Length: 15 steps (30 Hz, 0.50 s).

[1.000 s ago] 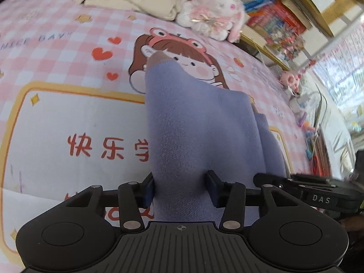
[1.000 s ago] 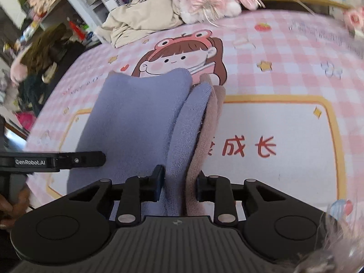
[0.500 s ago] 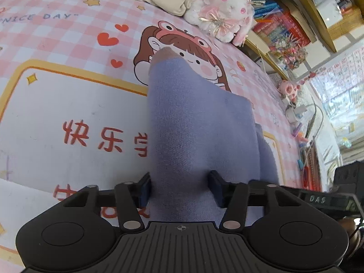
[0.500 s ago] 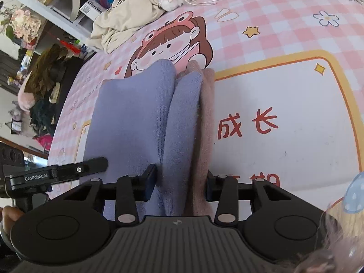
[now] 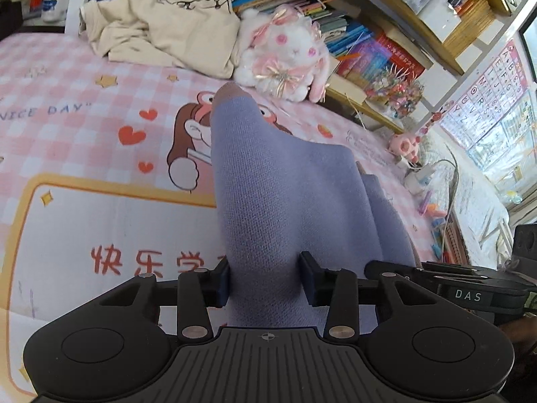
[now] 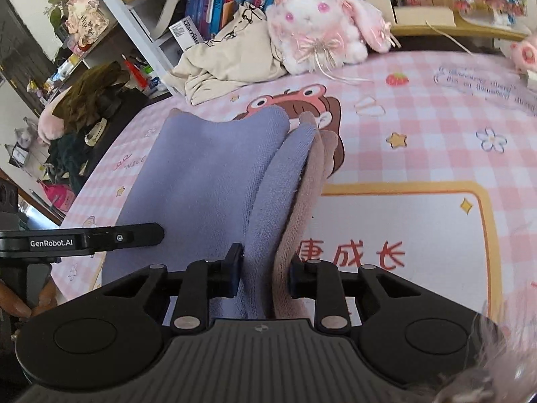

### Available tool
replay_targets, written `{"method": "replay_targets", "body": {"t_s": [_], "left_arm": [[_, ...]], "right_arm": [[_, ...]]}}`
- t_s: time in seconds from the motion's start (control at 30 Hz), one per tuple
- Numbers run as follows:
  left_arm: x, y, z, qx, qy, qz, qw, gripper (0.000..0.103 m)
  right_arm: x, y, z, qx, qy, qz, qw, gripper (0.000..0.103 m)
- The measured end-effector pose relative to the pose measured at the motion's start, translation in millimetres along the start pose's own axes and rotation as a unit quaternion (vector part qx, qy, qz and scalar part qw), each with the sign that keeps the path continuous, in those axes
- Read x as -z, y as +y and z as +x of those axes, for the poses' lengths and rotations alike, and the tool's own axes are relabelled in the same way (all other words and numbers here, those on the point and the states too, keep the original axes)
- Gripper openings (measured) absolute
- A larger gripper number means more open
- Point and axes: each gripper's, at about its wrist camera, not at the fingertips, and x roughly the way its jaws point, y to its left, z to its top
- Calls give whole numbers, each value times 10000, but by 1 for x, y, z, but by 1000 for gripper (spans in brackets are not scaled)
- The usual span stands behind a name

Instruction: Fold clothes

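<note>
A lavender garment [image 5: 278,194] with a beige-pink inner side lies folded on the pink checked play mat [image 5: 84,127]. My left gripper [image 5: 265,278] is shut on its near left edge. My right gripper [image 6: 263,277] is shut on its near right edge, where lavender and beige-pink layers [image 6: 302,201] bunch together. The garment [image 6: 208,174] stretches away from both grippers toward the cartoon girl print. Each gripper shows at the side of the other's view.
A crumpled cream garment [image 5: 161,30] and a white and pink plush rabbit [image 5: 285,53] lie at the mat's far edge. Bookshelves [image 5: 369,16] stand behind. Dark clutter [image 6: 90,107] sits off the mat's left side.
Both grippers have tilted up and pulled back, still holding the garment. The far shelves and plush rabbit have come into fuller view. The garment's near end has lifted a little.
</note>
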Motion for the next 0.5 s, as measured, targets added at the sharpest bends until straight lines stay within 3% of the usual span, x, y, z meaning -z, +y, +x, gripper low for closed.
{"method": "replay_targets", "body": {"t_s": [0.5], "left_arm": [[-12, 17, -9, -37, -124, 12, 9999, 40]], "right_arm": [[-14, 22, 13, 56, -25, -35, 10000, 25]]}}
